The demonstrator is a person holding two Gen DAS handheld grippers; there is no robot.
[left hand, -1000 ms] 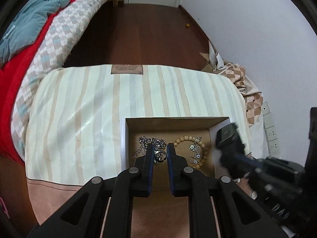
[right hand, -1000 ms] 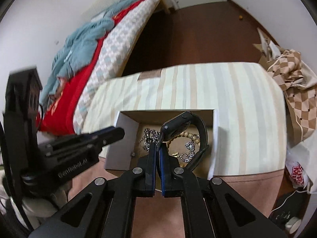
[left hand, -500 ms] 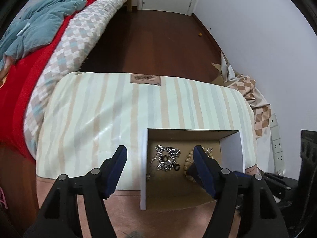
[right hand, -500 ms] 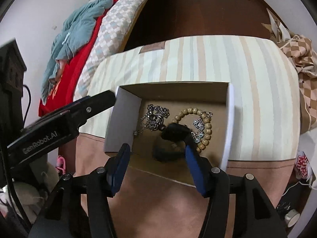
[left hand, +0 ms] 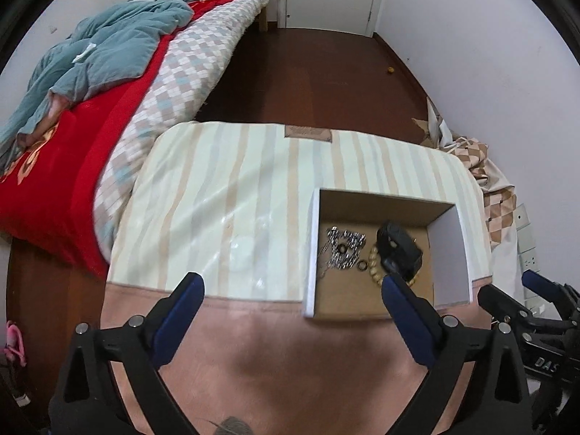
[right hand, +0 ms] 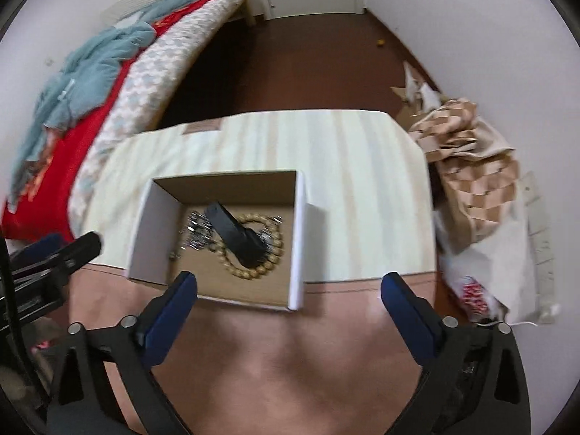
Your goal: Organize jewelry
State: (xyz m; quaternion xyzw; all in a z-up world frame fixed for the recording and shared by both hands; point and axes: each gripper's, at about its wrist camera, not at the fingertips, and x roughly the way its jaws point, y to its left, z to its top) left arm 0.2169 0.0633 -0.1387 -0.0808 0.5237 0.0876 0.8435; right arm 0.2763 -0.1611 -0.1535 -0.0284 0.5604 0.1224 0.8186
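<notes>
Now watch (right hand: 237,235) (boxed) beyond fingers (right hand: 170,311)

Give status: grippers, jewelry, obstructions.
Left hand-held gripper and right hand-held gripper open, empty, jaws just opened. Black watch, bead bracelet, silver chain lying in the box. Nothing blocking.
</notes>
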